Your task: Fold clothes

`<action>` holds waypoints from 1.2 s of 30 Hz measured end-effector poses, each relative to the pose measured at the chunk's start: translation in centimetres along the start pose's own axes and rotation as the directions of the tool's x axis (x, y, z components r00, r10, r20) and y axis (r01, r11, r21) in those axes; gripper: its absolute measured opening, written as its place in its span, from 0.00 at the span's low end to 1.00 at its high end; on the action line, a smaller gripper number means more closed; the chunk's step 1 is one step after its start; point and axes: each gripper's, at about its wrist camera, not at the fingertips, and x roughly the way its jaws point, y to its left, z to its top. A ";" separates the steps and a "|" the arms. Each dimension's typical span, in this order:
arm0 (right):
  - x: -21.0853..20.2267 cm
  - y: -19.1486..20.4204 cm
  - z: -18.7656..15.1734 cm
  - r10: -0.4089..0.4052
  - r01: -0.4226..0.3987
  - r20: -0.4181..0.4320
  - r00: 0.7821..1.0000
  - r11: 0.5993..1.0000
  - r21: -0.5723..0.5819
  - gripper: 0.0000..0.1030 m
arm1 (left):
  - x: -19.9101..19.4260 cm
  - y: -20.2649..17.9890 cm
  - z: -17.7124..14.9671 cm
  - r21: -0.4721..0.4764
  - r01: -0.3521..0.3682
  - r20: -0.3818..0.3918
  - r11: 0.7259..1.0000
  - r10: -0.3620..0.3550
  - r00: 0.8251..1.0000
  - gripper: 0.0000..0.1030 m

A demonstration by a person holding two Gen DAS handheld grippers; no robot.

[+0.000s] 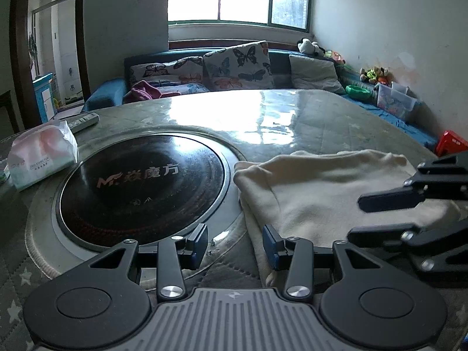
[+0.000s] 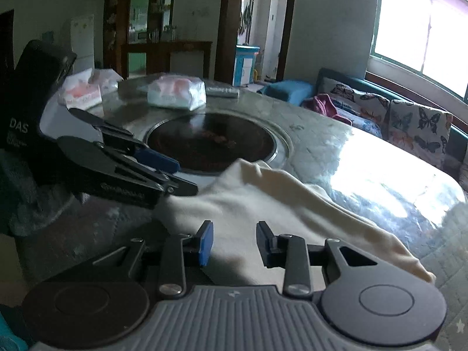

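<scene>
A cream garment (image 1: 316, 193) lies folded on the round table, just right of the black cooktop. In the right wrist view the same garment (image 2: 263, 201) stretches from the cooktop toward the table's near edge. My left gripper (image 1: 235, 247) is open at the garment's left near edge, with the table mat and the cloth's border showing in its gap. My right gripper (image 2: 234, 242) is open low over the cloth's near part. From the left it appears as the right gripper (image 1: 356, 218), its fingers apart over the cloth's right end. The left gripper (image 2: 184, 177) shows beside the cloth.
A round black cooktop (image 1: 143, 187) is set into the table (image 1: 292, 128). Two tissue packs (image 2: 175, 95) (image 2: 83, 92) and a remote (image 1: 84, 121) lie on the far side. A sofa with butterfly cushions (image 1: 239, 64) runs behind. A red box (image 1: 450, 143) sits at the right.
</scene>
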 end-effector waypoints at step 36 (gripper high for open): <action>3.4 5.2 0.8 0.051 -0.067 -0.073 0.996 0.969 -0.236 0.21 | -0.9 3.3 0.6 -0.230 -0.010 -0.053 0.973 -0.002 0.999 0.54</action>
